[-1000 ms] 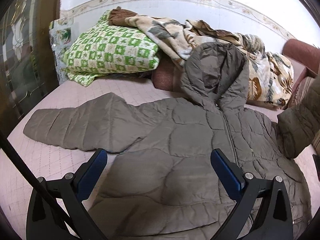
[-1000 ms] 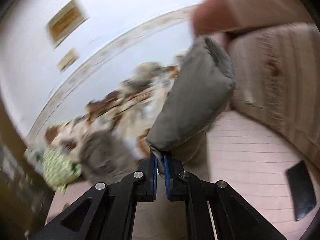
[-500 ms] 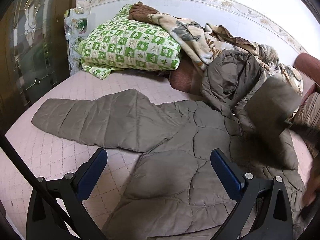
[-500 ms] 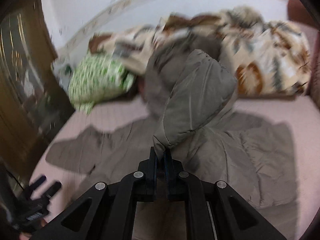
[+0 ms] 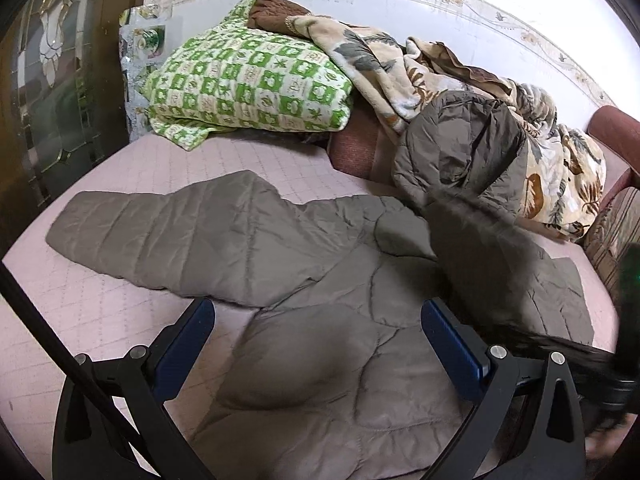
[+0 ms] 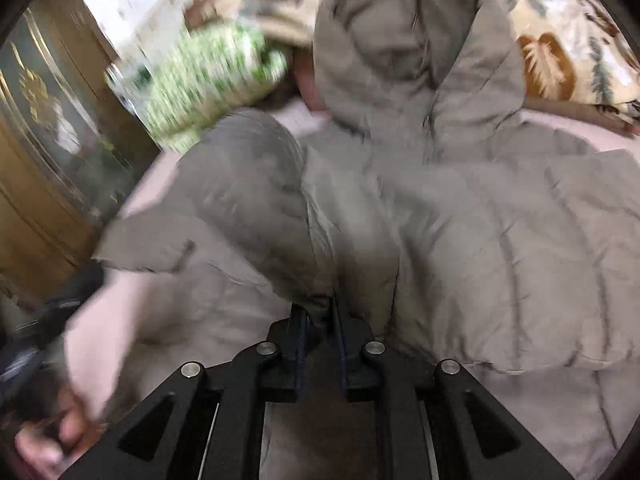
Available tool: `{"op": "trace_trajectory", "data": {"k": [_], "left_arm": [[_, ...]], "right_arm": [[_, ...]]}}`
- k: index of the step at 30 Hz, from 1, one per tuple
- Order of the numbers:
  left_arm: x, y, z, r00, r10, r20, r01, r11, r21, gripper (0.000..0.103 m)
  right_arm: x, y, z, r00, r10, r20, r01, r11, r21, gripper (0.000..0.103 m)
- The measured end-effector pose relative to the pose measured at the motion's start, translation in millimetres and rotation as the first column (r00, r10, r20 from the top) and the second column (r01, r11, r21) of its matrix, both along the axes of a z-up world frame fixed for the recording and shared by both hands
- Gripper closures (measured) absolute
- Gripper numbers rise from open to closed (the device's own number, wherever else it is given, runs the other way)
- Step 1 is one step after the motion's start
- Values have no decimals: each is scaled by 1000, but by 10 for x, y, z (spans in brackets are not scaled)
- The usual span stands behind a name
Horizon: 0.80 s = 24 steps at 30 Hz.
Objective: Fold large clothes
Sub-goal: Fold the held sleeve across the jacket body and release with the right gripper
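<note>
While the right gripper [image 6: 320, 316] sits low over the middle of the grey-brown puffer jacket [image 5: 320, 300], a pinch of the sleeve [image 6: 256, 200] fabric is between its blue pads, and the jaws are opening, with only a narrow gap so far. That sleeve is folded in across the jacket's chest, bunched into a fat rounded hump just ahead of the fingers. It's pretty blurry in that view, so I can't say whether the pads still press on the cloth.

The left gripper [image 5: 316, 344] hangs above the lower part of the jacket with its jaws spread wide, nothing between them, not touching the fabric. From there the jacket lies flat, front up, on the pink bed [image 5: 80, 320], the other sleeve [image 5: 168, 236] stretched straight out to the left, and the hood [image 5: 460, 148] propped up against the bedding at the back.

Around it: a green-and-white checked pillow [image 5: 248, 84] back left, a cream leaf-print blanket [image 5: 560, 168] heaped along the wall, and a reddish cushion [image 5: 352, 148] tucked under both. A dark wooden cabinet with patterned glass [image 5: 48, 80] stands at the left edge. A hand [image 6: 52, 436] shows at the bottom left of the right wrist view, blurred.

Jacket's quilted in big curvy puffy panels, slightly shiny shell; the bed cover has a fine diamond stitch.
</note>
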State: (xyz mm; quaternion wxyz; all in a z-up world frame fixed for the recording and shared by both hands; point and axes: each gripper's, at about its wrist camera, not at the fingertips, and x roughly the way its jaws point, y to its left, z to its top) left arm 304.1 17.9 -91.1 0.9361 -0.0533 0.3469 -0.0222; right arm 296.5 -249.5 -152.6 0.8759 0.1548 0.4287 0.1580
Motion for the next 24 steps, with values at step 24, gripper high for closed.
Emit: {"op": "trace_trajectory", "data": {"k": [24], "left_arm": [[302, -815, -358, 988, -120, -97, 137, 972, 193, 0]], "right_arm": [[-305, -1682, -480, 893, -439, -102, 432, 898, -84, 74]]}}
